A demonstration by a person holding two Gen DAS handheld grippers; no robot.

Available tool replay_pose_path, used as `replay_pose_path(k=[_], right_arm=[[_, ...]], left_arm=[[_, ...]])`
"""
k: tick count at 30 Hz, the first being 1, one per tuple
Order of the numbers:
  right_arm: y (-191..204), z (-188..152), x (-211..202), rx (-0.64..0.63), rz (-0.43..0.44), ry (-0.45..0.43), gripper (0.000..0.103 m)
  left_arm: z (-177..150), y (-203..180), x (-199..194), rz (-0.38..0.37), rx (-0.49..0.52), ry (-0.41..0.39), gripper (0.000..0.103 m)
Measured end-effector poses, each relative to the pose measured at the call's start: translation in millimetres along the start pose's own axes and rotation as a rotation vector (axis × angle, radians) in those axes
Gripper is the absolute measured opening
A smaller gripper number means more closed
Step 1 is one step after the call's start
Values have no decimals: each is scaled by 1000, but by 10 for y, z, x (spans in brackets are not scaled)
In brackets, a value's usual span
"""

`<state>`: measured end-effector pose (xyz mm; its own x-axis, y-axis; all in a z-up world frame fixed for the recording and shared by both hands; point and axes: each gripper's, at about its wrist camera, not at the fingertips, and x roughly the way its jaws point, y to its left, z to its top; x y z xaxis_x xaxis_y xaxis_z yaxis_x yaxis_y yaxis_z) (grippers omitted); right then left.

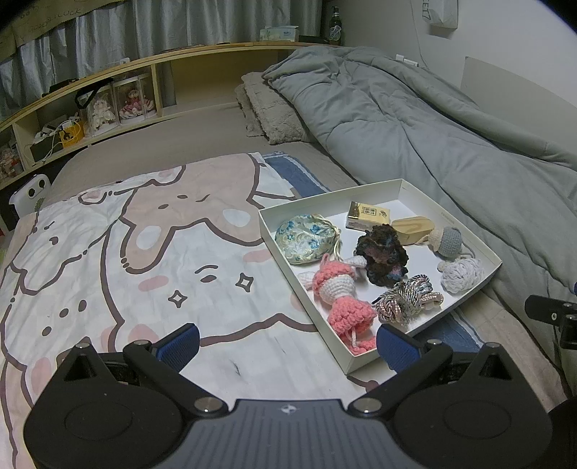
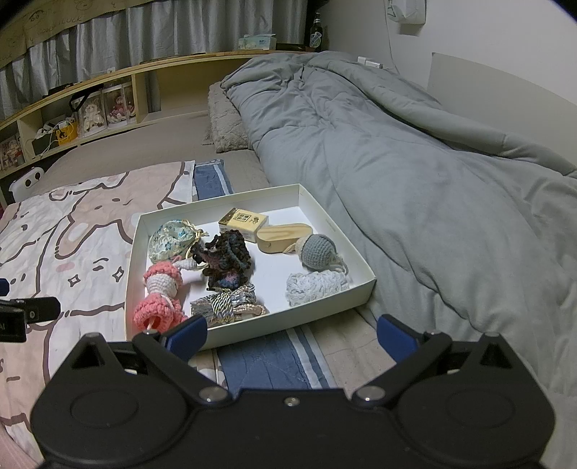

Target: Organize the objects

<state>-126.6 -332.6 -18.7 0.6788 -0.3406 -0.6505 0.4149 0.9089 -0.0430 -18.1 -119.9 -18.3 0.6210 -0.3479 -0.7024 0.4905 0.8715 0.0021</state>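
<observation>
Eight items in one box [image 2: 360, 285]

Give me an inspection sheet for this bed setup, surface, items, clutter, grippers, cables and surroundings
Surface: bed with a cartoon sheet; grey duvet bunched along the right side.
Job's things: white box on the bed holding a pouch, pink doll, dark scrunchie, cord bundle, white yarn, grey acorn, wooden case and yellow pack.
Clutter: nothing seen on the sheet outside the box.
Grippers: left gripper open and empty; right gripper open and empty, at the box's near edge.
Cables: white wires in the shelf.
Surroundings: curtain, tissue box, bottle.
</observation>
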Motion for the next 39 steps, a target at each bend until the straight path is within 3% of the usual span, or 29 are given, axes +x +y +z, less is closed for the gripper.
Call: replay_pose_path(k=[39], right_arm=[[-5, 1, -2, 3, 2, 1, 102]], left_arm=[[6, -22, 10, 0, -6, 8, 103]])
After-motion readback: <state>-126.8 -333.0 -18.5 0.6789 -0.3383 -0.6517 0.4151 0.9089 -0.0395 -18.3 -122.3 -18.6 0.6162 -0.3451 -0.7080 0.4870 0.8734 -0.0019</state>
